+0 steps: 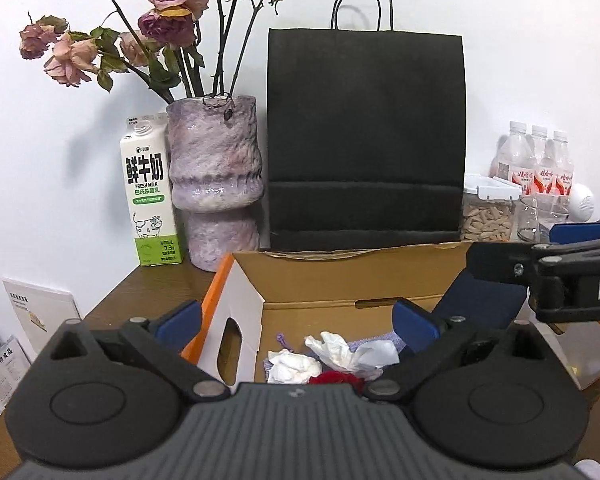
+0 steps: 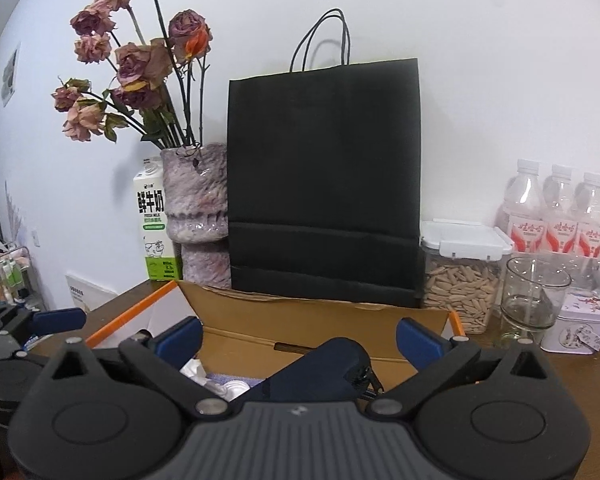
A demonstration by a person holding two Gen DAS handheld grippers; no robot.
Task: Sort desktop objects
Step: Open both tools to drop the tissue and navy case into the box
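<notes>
Two grippers hover over an open cardboard box (image 1: 312, 276) on the wooden counter (image 1: 148, 288). The left gripper (image 1: 296, 322) has its fingers spread wide with nothing between them, above the box's left half. The right gripper (image 2: 299, 336) also has its fingers spread; a dark blue pouch (image 2: 320, 372) lies in the gap below them, and whether either finger touches it cannot be told. From the left view, that pouch (image 1: 480, 300) leans against the box's right side, with the right gripper (image 1: 568, 276) above it.

Inside the box lie crumpled white tissues (image 1: 340, 354), a red item (image 1: 334, 378) and a bit of purple cloth (image 1: 380, 340).

Behind the box a black paper bag (image 1: 366, 140) stands upright against the wall. To its left are a mottled purple vase (image 1: 214, 184) of dried roses (image 1: 168, 20) and a milk carton (image 1: 150, 196), just beside each other. To the bag's right are a lidded jar of seeds (image 2: 460, 276), an empty glass (image 2: 534, 304), three water bottles (image 2: 556, 212) and a small tin (image 2: 576, 324).
</notes>
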